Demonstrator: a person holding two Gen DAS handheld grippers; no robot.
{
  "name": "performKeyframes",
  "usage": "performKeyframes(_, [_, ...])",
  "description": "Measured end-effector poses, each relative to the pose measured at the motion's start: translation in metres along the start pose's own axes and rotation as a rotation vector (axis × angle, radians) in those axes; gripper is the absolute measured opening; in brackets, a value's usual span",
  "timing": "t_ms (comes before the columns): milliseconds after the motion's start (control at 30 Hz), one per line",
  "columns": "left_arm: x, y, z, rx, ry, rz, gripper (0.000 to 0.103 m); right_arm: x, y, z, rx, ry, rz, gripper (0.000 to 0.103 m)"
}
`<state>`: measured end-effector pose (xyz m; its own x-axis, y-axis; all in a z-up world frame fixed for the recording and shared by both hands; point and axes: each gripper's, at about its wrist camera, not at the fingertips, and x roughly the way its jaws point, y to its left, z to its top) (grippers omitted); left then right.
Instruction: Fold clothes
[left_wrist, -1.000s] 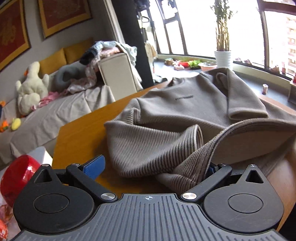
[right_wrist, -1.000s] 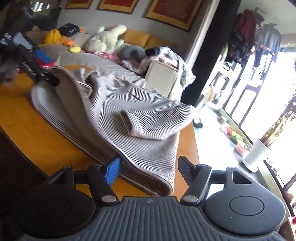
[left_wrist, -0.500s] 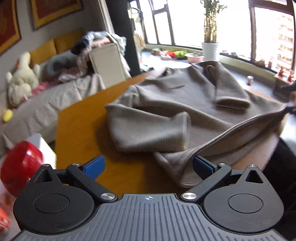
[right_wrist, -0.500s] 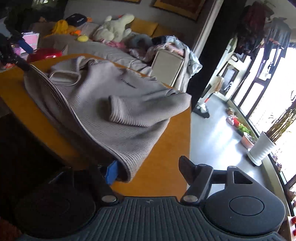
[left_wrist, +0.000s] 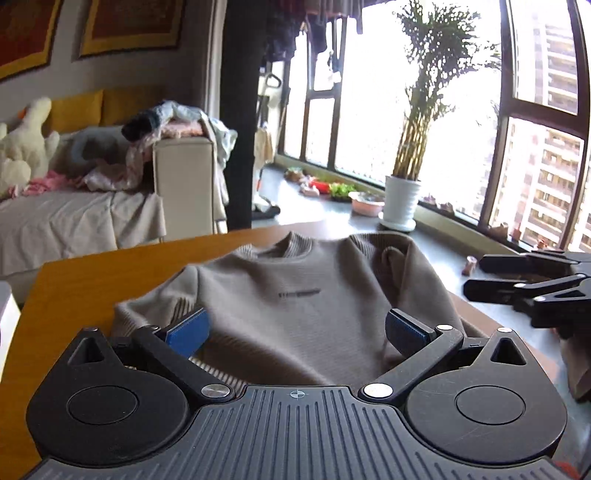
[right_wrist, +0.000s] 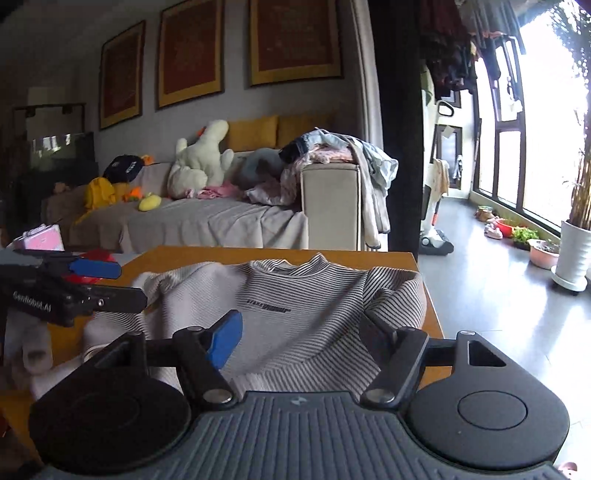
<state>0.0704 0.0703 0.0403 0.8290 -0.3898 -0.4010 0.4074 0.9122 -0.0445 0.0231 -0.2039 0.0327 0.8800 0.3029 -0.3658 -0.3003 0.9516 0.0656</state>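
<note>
A taupe ribbed sweater (left_wrist: 295, 295) lies front up on the wooden table (left_wrist: 92, 280), collar at the far side, a small black print on the chest. Both sleeves are folded in over the body. My left gripper (left_wrist: 297, 328) hovers open over the near part of the sweater, nothing between its blue pads (left_wrist: 188, 328). In the right wrist view the same sweater (right_wrist: 295, 306) lies under my right gripper (right_wrist: 301, 334), which is also open and holds nothing. Each gripper shows in the other's view: the right gripper (left_wrist: 528, 291) at the right, the left gripper (right_wrist: 74, 284) at the left.
Beyond the table stands a grey sofa (right_wrist: 207, 221) with plush toys (right_wrist: 199, 166) and a heap of clothes (right_wrist: 332, 151). A potted plant (left_wrist: 400, 199) stands by the windows. A red object (right_wrist: 98, 254) and a pink box (right_wrist: 40, 238) sit past the table's left edge.
Both grippers have come off the sweater's hem, which lay over their fingers, and swung round to face its front. The sweater now lies flatter, with its lower edge down on the table.
</note>
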Motion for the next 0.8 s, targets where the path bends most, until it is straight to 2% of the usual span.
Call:
performKeyframes(67, [0.027, -0.001, -0.005, 0.027, -0.016, 0.042, 0.103, 0.035, -0.003, -0.003, 0.04, -0.003, -0.014, 0.072])
performKeyframes(167, [0.057, 0.012, -0.017, -0.013, 0.097, 0.043, 0.103, 0.076, -0.008, -0.008, 0.109, 0.082, 0.043, 0.072])
performKeyframes(233, [0.061, 0.025, -0.022, -0.077, 0.162, 0.038, 0.103, 0.089, -0.008, -0.008, 0.114, 0.094, 0.094, 0.072])
performKeyframes(267, [0.063, 0.03, -0.025, -0.099, 0.188, 0.04, 0.103, 0.094, -0.007, -0.007, 0.104, 0.106, 0.12, 0.072])
performKeyframes(367, [0.05, 0.03, -0.032, -0.103, 0.21, 0.083, 0.103, 0.115, -0.001, -0.008, 0.073, 0.222, 0.196, 0.072])
performKeyframes(467, [0.029, 0.036, -0.039, -0.155, 0.196, 0.138, 0.103, 0.112, 0.004, -0.011, 0.02, 0.277, 0.19, 0.072])
performKeyframes(567, [0.017, 0.047, -0.041, -0.239, 0.174, 0.169, 0.103, 0.073, 0.014, -0.021, -0.196, 0.28, 0.137, 0.074])
performKeyframes(633, [0.016, 0.055, -0.041, -0.284, 0.175, 0.138, 0.103, 0.039, 0.024, -0.034, -0.39, 0.29, 0.052, 0.083])
performKeyframes(667, [0.015, 0.059, -0.041, -0.301, 0.174, 0.121, 0.103, 0.024, 0.026, -0.038, -0.447, 0.29, 0.006, 0.083])
performKeyframes(767, [0.011, 0.067, -0.035, -0.33, 0.204, 0.058, 0.103, -0.007, 0.024, -0.031, -0.451, 0.326, -0.119, 0.083])
performKeyframes(800, [0.007, 0.067, -0.032, -0.322, 0.227, 0.031, 0.103, -0.016, 0.023, -0.026, -0.441, 0.337, -0.166, 0.075])
